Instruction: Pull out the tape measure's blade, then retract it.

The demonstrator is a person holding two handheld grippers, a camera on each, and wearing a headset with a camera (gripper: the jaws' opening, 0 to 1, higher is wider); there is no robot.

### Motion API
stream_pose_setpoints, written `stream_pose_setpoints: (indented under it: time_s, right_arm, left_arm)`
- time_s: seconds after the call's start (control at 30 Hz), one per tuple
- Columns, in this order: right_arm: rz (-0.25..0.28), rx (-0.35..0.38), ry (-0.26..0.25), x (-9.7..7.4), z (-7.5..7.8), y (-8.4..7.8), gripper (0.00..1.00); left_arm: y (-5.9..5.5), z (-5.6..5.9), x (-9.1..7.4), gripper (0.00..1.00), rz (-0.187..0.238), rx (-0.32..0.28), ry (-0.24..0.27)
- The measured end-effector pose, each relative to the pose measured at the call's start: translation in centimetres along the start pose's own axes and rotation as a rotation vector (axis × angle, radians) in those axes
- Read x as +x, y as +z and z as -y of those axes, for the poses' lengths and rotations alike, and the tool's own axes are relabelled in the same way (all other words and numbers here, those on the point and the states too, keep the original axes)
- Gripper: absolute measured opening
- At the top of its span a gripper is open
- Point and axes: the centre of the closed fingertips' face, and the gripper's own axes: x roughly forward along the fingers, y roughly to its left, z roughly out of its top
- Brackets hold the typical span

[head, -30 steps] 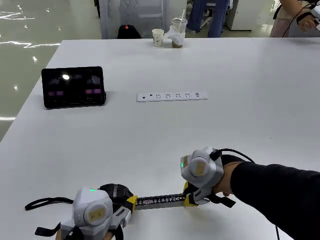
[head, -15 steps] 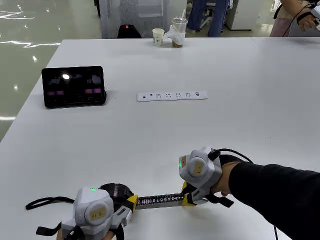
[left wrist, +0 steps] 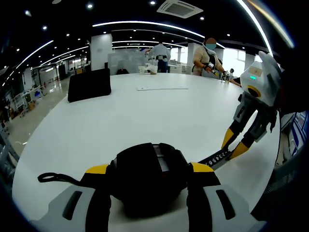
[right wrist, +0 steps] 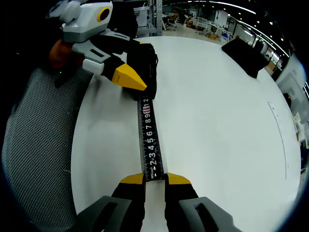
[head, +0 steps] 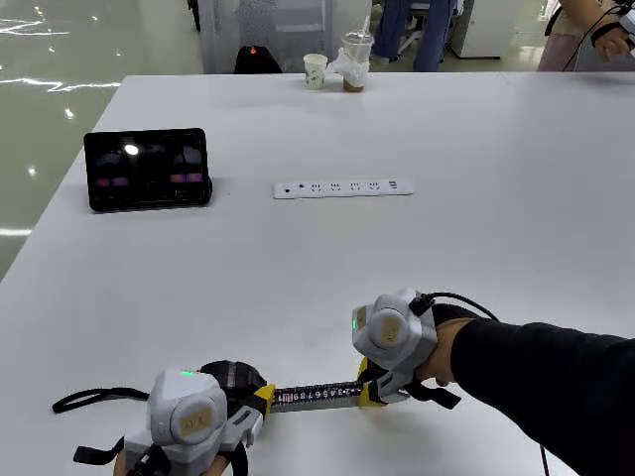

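Observation:
A black tape measure [head: 233, 381] lies on the white table [head: 417, 258] near its front edge. My left gripper [head: 245, 400] is shut on its body, and in the left gripper view the yellow-tipped jaws clamp the case [left wrist: 149, 176] from both sides. A short length of the blade [head: 317, 396] runs right to my right gripper [head: 368, 391], which is shut on its end. In the right gripper view the numbered blade [right wrist: 148, 145] stretches from the right gripper [right wrist: 154, 180] to the case [right wrist: 145, 63]. The right gripper [left wrist: 234, 145] also shows in the left gripper view.
A dark tablet [head: 147, 169] stands at the left and a white power strip [head: 342, 187] lies mid-table. Paper and plastic cups [head: 337, 64] sit at the far edge. A black wrist strap [head: 89, 400] trails left of the tape measure. A person [head: 585, 35] stands at the far right.
My right gripper has edged a little left toward the tape measure, so the exposed blade is slightly shorter. The left gripper and case have stayed put.

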Motion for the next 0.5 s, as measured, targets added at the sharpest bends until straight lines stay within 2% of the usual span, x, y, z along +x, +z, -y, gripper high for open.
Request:
stream_pose_setpoints:
  time_s: [0.5]
  right_arm:
    - [0.02, 0.004, 0.0, 0.24, 0.02, 0.55, 0.12]
  left_arm:
    - [-0.03, 0.0, -0.01, 0.58, 0.0, 0.001, 0.0]
